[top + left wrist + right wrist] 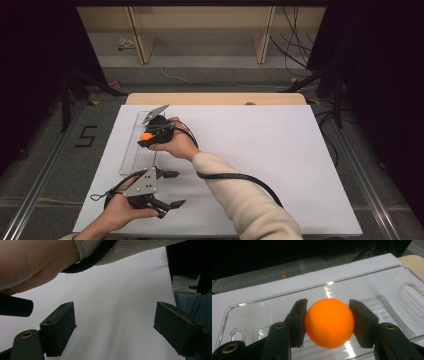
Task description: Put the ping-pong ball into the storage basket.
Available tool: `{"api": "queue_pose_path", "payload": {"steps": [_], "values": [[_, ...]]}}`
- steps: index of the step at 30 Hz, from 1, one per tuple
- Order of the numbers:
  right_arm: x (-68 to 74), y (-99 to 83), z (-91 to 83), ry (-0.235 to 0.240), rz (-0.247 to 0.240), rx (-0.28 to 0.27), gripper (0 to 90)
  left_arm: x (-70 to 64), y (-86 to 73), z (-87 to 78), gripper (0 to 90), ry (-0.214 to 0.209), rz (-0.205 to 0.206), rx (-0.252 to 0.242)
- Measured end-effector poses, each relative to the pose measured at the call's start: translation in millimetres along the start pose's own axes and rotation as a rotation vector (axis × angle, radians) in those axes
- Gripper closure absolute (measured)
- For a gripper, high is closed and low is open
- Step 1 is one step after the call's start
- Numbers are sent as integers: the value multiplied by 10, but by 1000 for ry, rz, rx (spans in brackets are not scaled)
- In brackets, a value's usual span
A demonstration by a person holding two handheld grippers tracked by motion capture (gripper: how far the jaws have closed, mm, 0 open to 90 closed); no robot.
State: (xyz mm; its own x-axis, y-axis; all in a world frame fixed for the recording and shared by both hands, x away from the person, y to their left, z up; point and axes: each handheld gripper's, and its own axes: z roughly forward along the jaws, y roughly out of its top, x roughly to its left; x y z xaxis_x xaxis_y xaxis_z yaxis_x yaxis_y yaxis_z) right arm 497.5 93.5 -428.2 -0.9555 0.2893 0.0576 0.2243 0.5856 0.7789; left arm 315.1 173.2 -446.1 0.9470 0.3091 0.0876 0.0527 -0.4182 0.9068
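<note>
While right gripper (327, 323) clamps orange ball (329, 322) over clear tray (387, 285), squeeze gently at widest girth: light, smooth, rolls. Left gripper (113, 327) gaping, empty.

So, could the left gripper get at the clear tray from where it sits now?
Probably yes. The left gripper hangs open and empty over bare white table, just short of the clear tray's near end. The right gripper, shut on the orange ball, occupies the tray's far part, so only that end looks crowded.

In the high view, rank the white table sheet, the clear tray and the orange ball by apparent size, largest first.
1. white table sheet
2. clear tray
3. orange ball, a small spot held in the right gripper over the tray
</note>
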Motion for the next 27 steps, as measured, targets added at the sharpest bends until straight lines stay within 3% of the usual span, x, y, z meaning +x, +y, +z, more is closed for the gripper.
{"api": "queue_pose_path", "payload": {"steps": [27], "values": [[0,-68,96,3,-3,38,508,0,0,1,169,-1,2,0]]}}
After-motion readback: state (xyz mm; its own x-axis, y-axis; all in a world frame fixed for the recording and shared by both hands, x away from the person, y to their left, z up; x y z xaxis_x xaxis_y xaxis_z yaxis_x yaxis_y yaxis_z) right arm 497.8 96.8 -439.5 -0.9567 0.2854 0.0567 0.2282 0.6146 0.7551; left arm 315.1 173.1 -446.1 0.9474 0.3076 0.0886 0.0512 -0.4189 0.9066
